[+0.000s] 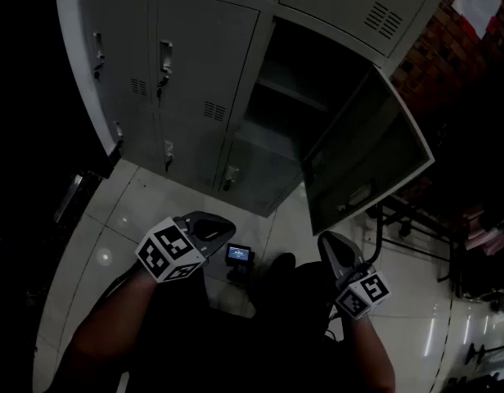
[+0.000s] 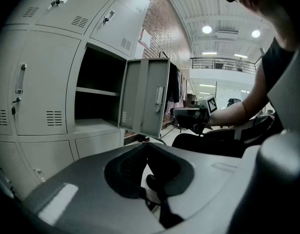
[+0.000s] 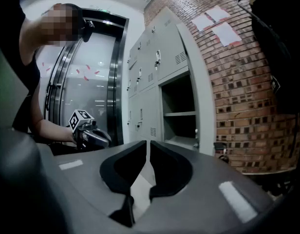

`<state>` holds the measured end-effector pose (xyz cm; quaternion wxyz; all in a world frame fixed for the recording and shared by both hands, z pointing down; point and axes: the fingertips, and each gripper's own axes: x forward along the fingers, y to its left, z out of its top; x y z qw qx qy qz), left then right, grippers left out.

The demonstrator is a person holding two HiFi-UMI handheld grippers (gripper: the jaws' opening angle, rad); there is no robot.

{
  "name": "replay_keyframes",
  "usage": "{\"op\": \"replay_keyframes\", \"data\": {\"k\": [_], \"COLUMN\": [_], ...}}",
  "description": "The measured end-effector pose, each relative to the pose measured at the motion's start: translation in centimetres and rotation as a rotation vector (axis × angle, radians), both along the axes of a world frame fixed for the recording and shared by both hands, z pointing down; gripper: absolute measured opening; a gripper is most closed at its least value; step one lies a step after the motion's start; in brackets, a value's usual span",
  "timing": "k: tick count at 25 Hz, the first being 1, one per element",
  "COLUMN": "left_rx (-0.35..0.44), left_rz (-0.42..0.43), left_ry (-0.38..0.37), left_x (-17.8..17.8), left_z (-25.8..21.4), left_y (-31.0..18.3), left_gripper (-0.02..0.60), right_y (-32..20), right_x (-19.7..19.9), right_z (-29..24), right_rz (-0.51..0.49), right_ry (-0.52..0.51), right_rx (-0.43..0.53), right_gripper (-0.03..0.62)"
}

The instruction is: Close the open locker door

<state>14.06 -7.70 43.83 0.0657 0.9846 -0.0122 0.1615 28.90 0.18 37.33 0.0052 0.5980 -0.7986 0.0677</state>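
Closing the grey metal locker door (image 1: 371,154), swung out at right of centre in the head view beside its dark open compartment (image 1: 289,97), probably goes best with a steady push near the free edge, away from the hinge. The left gripper (image 1: 213,226) and right gripper (image 1: 332,246) sit low in frame, well apart from the door, jaws together and holding nothing.
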Motion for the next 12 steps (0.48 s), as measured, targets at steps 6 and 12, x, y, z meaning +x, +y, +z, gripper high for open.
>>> {"op": "replay_keyframes", "data": {"k": [6,12], "left_rx": [0.000,0.003], "left_rz": [-0.003,-0.004], "left_ry": [-0.025,-0.027], "left_x": [-0.8,-0.7], "left_z": [0.4,0.3], "left_y": [0.1,0.1], "left_gripper": [0.012,0.012], "right_y": [1.6,0.2], "right_x": [4.4,7.9], "right_z": [-1.6,-4.0], "right_rz": [0.104,0.108], "right_ry": [-0.004,-0.014], "right_rx": [0.024,0.056], "right_gripper": [0.088,0.212]}}
